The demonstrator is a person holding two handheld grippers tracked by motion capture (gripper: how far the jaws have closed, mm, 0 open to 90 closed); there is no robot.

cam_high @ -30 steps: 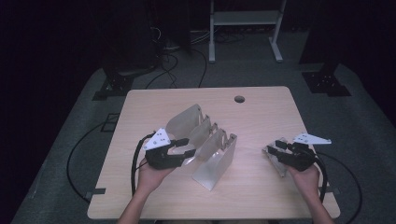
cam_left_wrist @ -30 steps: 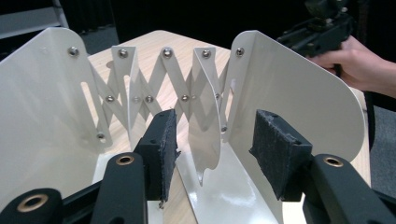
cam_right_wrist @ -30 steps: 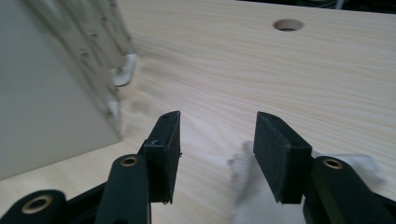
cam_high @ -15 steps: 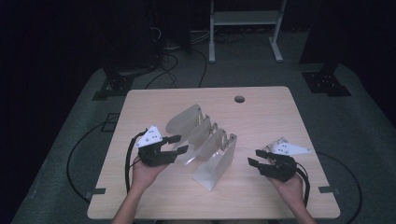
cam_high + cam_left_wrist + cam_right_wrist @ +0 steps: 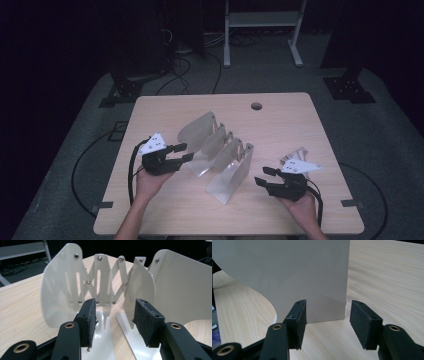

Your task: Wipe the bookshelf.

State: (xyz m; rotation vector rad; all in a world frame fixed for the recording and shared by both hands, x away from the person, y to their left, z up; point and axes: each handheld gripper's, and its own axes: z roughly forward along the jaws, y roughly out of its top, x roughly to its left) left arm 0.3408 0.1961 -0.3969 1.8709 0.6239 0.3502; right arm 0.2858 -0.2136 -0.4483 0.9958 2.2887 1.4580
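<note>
High view: a white rack (image 5: pixel 220 155) of upright plates joined by a scissor lattice stands near the middle of the wooden worktop (image 5: pixel 280 125), running slantwise from far left to near right. The left tool (image 5: pixel 182 152) is held in a hand just left of the rack, its tips pointing at the plates, close to them but apart. The right tool (image 5: pixel 264 177) is held near the rack's nearest plate, tips pointing toward it, not touching. A round hole (image 5: pixel 256 106) sits in the worktop's far edge.

Left tool view: the left tool (image 5: pixel 115 315) has its jaws apart with nothing pressed between the pads; they have just been closing a little. Beyond them stand the rack's plates (image 5: pixel 140 290) and its riveted lattice (image 5: pixel 107 280), with the flat feet reaching toward the jaws.

Right tool view: the right tool (image 5: pixel 328 320) stands open, jaws just widened, with nothing between them. The rack's end plate (image 5: pixel 294 272) rises close ahead, its lower corner behind the gap.
</note>
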